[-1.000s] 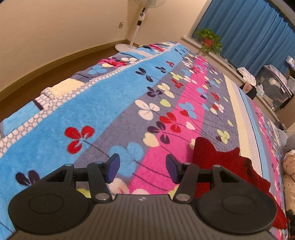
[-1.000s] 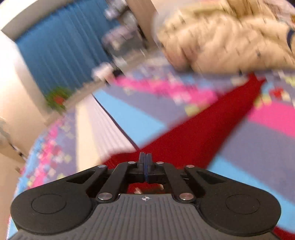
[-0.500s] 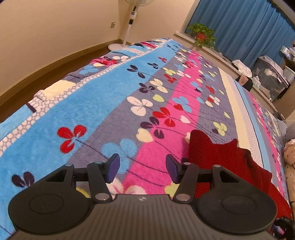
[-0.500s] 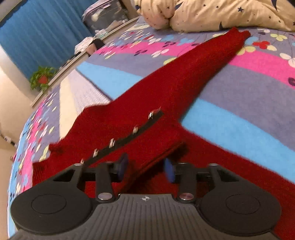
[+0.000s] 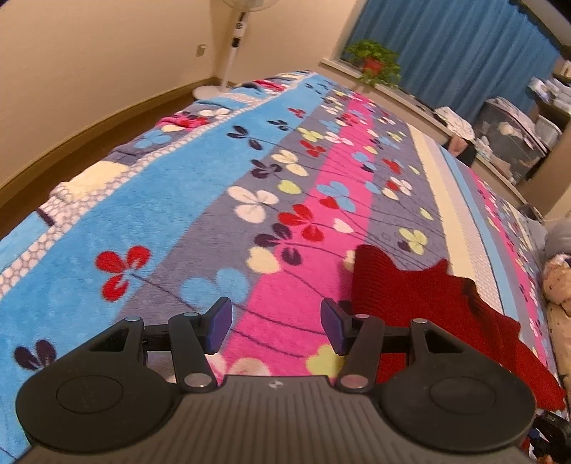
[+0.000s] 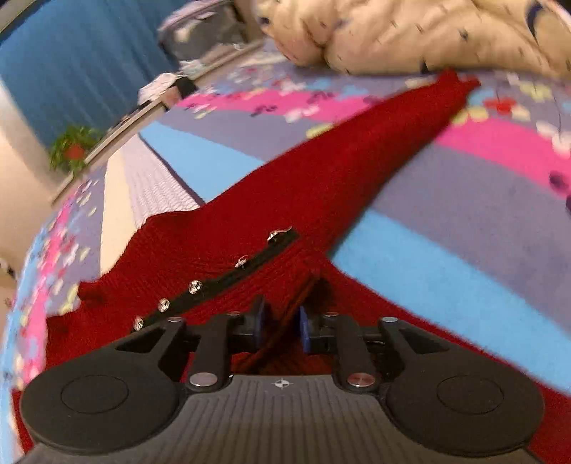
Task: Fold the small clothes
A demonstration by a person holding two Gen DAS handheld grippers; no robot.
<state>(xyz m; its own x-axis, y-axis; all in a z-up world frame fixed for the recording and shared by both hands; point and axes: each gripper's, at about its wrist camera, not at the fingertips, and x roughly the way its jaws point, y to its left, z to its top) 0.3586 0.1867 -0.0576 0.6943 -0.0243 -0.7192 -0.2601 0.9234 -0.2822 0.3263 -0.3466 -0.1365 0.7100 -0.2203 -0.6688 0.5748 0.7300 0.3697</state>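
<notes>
A plush fleece blanket [image 5: 200,200] covers the bed, striped lengthwise in sky blue, grey-violet, hot pink and cream, scattered with clover-shaped flowers. On it lies the red knitted cardigan [image 6: 292,200], ribbed, soft and rumpled. In the right wrist view its long axis runs from the gripper toward a cream star-printed quilt [image 6: 410,32]: one sleeve [image 6: 410,117] tapers away, and its cuff ends just beside the quilt. A dark placket with a row of silvery snap buttons [image 6: 194,286] crosses the cardigan's body diagonally.

Beyond the blanket's far edge hang blue pleated curtains [image 5: 456,46], with a potted plant [image 5: 374,64] on the sill beneath them and a white standing fan [image 5: 232,43] in the room corner beside the beige wall.

The left gripper [image 5: 274,326] hovers over the pink stripe, just beside the cardigan's hem, its fingers spread wide with nothing between them. The right gripper [image 6: 280,326] sits over the cardigan with a raised fold of knit between its narrowly parted pads; whether they touch the cloth cannot be told.
</notes>
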